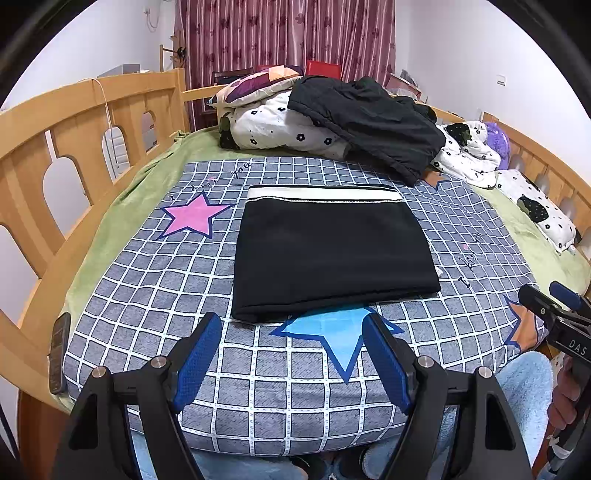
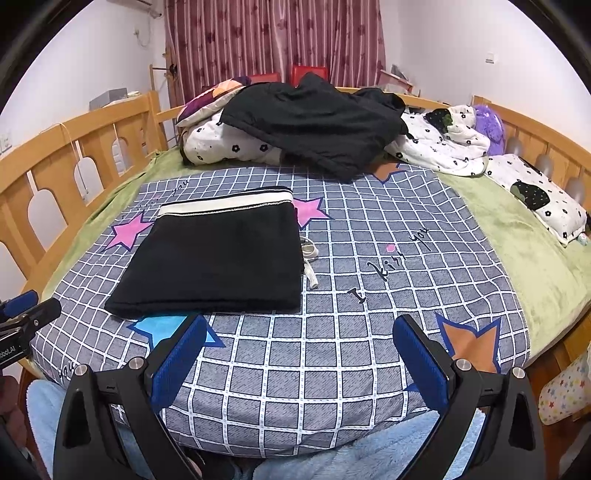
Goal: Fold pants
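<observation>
Pants lie folded into a flat black rectangle on the checked sheet mid-bed, pale waistband at the far edge. The fold looks finished. Your left gripper and right gripper hover near the bed's front edge, jaws spread wide, holding nothing, probably backed off to leave the fold alone. Only the right view shows the white drawstring trailing out beside the pants.

Left wrist: looked from the bed's foot toward the curtain, low and near.
Right wrist: same heading, further right.
Shared: folded pants.
</observation>
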`<action>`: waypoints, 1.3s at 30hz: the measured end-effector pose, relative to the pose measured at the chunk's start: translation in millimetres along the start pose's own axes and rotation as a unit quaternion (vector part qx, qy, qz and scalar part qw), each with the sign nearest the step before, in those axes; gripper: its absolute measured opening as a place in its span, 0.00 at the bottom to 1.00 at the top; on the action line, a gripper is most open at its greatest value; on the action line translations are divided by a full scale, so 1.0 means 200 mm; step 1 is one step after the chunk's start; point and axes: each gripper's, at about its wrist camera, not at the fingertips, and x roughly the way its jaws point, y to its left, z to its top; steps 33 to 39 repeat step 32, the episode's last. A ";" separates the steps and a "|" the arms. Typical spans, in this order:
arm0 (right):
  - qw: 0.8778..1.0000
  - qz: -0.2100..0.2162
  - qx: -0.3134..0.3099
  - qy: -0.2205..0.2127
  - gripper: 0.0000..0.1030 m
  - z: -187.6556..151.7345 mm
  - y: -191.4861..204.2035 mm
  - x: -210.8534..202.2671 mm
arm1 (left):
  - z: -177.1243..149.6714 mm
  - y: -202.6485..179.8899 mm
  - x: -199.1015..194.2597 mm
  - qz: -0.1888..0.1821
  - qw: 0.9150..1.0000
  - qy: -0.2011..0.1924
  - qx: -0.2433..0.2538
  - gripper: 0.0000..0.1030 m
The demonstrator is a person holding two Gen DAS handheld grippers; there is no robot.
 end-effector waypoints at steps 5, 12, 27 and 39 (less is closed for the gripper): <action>1.000 0.000 -0.002 -0.003 0.97 0.00 0.00 -0.01 | 0.00 0.00 0.00 -0.001 1.000 0.000 0.001 0.75; 1.000 0.002 -0.002 -0.007 0.97 0.00 0.00 -0.03 | 0.00 0.00 -0.01 -0.001 1.000 -0.001 0.000 0.75; 1.000 0.004 0.003 -0.012 0.97 0.01 0.00 -0.06 | 0.01 -0.01 -0.04 -0.004 1.000 -0.009 -0.001 0.75; 1.000 0.004 0.005 -0.013 0.97 0.01 0.00 -0.07 | 0.01 -0.02 -0.05 0.001 1.000 -0.012 0.003 0.75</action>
